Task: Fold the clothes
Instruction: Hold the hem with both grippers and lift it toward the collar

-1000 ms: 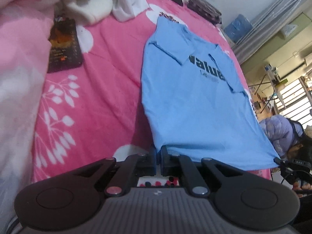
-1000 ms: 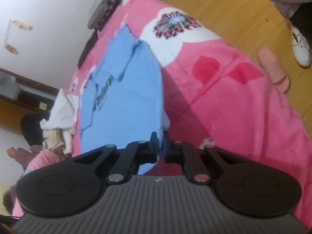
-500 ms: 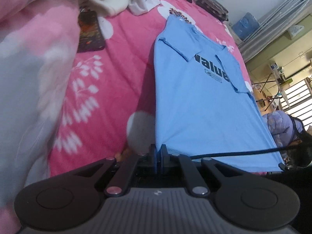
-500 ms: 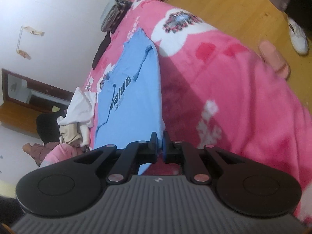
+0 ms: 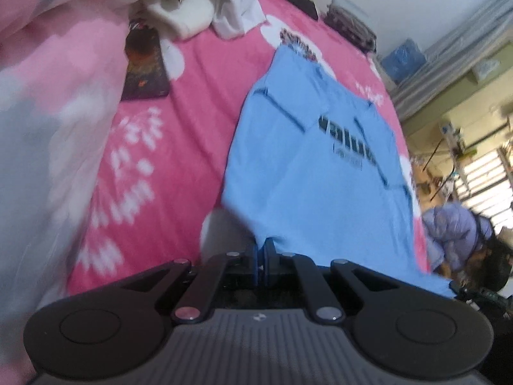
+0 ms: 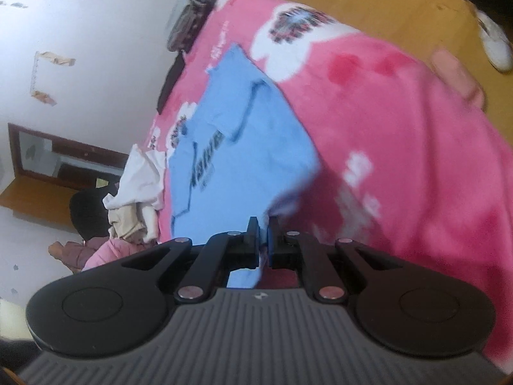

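A light blue T-shirt (image 5: 307, 173) is lying spread on a bed covered by a pink flowered blanket (image 5: 192, 102), its collar end pointing away toward twelve o'clock and its hem nearest the cameras. The left gripper (image 5: 261, 252) is pinching the hem corner at six o'clock in its view, fingers clamped together on the cloth. The right gripper (image 6: 263, 240) is doing the same with the other hem corner, fingers closed on a fold of blue fabric.

The sleeves are lying folded inward over the chest (the printed lettering is blurred). A pile of white and cream clothes (image 5: 208, 3) is sitting at eleven o'clock, well apart from the shirt.

Risks, as a judgement: each grip is holding only a thin edge, so a sharp pull could be slipping a corner free. Uneven lifting could be skewing the fold, and dragging could be undoing the tucked sleeves.
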Available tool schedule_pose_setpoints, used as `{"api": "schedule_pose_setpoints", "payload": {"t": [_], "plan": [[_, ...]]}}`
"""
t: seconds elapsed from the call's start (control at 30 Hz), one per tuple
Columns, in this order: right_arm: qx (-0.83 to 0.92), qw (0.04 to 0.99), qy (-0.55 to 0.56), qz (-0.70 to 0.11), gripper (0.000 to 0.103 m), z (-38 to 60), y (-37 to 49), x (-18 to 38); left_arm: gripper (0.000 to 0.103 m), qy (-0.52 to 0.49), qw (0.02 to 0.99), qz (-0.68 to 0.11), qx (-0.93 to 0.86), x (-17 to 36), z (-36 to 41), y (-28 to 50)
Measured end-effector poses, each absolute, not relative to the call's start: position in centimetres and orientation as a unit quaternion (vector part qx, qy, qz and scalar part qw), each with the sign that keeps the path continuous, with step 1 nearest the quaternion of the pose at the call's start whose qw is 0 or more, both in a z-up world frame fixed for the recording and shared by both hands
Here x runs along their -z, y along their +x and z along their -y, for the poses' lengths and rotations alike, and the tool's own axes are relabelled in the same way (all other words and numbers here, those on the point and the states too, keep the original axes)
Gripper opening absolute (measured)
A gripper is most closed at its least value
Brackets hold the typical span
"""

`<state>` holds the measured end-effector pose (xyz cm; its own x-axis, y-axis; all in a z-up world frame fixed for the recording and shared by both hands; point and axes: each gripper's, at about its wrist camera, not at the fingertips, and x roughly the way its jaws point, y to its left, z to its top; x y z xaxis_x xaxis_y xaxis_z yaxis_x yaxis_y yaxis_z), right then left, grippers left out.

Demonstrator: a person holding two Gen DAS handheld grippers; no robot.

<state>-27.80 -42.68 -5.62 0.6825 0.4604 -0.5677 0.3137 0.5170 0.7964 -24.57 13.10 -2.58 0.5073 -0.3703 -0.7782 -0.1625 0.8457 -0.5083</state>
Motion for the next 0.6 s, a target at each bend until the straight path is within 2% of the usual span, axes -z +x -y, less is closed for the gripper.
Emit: {"api": "schedule_pose_setpoints", "payload": {"t": [0.17, 0.6], "plan": [[-0.058, 0.784, 0.488, -0.379, 0.003, 43.2, -21.3, 4.9, 0.004, -0.307, 0.827, -0.468, 0.053, 3.2, -13.8, -19.3], [-0.035, 0.788, 0.520, -0.328, 0.003, 45.6, -4.5, 5.2, 0.004, -0.294, 0.849, -0.438, 0.021, 3.7, -13.4, -1.4]]}}
